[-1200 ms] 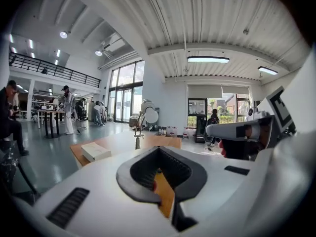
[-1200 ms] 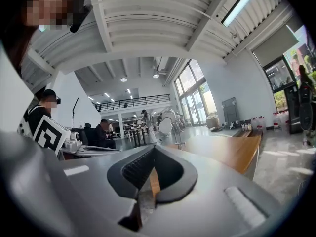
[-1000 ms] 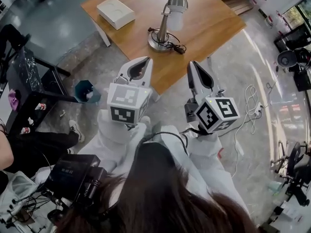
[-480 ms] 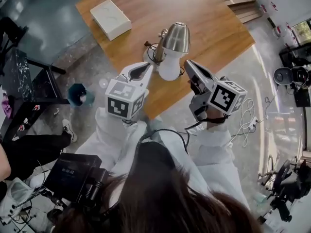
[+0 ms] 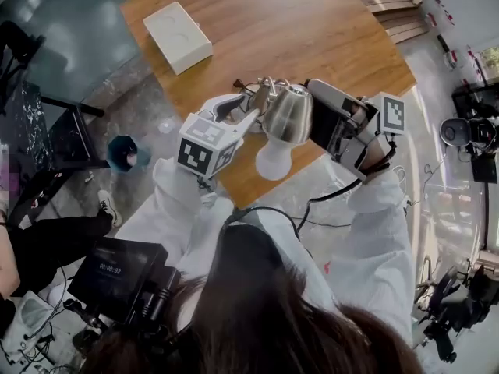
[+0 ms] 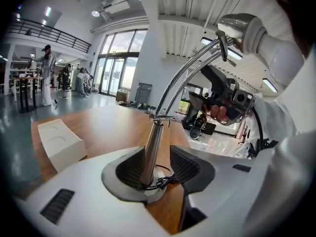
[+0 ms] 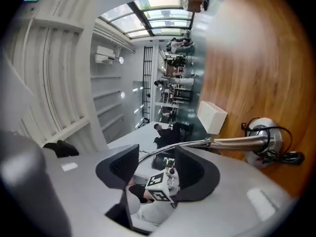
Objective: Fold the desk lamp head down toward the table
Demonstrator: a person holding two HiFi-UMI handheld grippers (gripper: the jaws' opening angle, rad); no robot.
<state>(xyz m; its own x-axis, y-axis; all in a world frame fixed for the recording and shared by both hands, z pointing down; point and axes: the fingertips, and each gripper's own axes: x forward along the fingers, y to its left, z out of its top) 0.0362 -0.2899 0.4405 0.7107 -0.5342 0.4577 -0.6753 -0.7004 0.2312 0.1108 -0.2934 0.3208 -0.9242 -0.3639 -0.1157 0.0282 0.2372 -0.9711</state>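
Seen from above, the chrome desk lamp with a white bulb stands close to the near edge of the brown wooden table. Its head is raised and the bulb shows out over that edge. The left gripper reaches in at the lamp's left, and the right gripper sits just beside the head on its right. A closed white rectangular box lies toward the far left corner, well apart from the lamp, with bare wood between them and on to the far edge. On the grey floor left of the table sits a small teal bin with something pale inside that I cannot make out. In the left gripper view, the left gripper has its jaws apart, having just been opening. The lamp's upright metal post rises between them, close to the left pad with a gap to the right one. The round base and a coiled black cord lie at its foot, and the box is off to the left. In the right gripper view, the right gripper has likewise just been opening and its jaws stand wide. The lamp's thin curved neck crosses the gap between them, and neither pad presses on it. The base is at the right and the box is beyond it.
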